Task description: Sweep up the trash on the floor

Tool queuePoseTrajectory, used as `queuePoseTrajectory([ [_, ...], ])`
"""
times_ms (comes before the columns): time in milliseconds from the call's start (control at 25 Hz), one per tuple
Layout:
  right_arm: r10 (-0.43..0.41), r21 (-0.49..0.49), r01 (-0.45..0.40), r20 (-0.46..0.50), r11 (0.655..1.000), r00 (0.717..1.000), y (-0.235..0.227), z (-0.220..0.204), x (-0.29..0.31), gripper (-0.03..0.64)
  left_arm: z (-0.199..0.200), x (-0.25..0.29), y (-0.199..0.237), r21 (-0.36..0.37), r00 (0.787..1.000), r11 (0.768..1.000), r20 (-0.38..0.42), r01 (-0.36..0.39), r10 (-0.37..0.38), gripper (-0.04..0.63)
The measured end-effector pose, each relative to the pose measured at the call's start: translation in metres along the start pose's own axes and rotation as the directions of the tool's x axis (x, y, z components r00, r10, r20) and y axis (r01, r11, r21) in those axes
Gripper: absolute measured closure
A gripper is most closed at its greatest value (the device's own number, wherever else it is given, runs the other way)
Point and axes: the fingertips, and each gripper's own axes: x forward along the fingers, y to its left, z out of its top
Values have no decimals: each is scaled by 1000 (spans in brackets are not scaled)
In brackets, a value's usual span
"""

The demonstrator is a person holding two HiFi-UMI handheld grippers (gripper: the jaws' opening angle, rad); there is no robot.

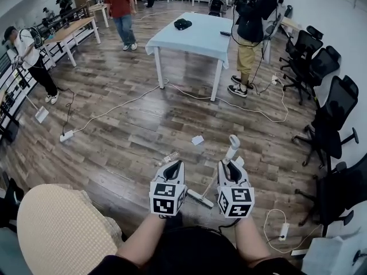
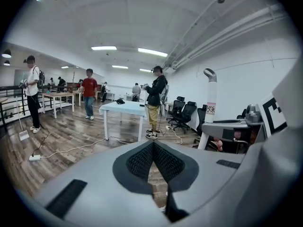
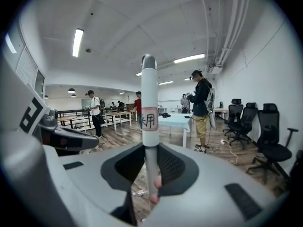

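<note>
We are clamping the right claw (image 3: 150,161) on the broom (image 3: 149,98), whose white handle is standing upright between the jaws, with a labelled band wrapping it above the pads. The brush head (image 1: 200,198) is resting on the wooden floor (image 1: 132,125), low between the 2 claws in the head view. We are holding the left claw (image 2: 154,145) just beside the right one, its jaws together with nothing between them. The trash is lying on the floor ahead of us: a pale scrap (image 1: 197,140) and a smaller crumpled piece (image 1: 169,157), which is just beyond the left claw. A white cable (image 1: 114,109) is trailing across the boards farther off.
</note>
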Motion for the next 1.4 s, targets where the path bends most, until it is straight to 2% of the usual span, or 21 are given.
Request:
queuePoseTrajectory([
  [280,9,-28,-10,-21,1000,1000,16,21,72,525,23,39,59,-20,1000,1000,-5,11,-11,600],
  [600,18,-43,-19,-21,999,1000,56,47,164,525,43,66,146,-54,1000,998,0,-16,16,600],
  [880,46,-31,-47,-43,998,998,105,59,256,525,39,74,222,-101,998,993,-23,-59,57,600],
  [1040,96,-23,-99,-88,995,991,143,48,296,525,18,66,252,-151,993,983,-66,-105,96,600],
  [1200,117,33,-114,-120,993,986,167,29,336,525,1,60,276,-173,987,974,-86,-148,134,600],
  [1400,51,195,-18,-163,981,985,167,5,388,523,-18,51,306,-185,975,962,-135,-200,176,600],
])
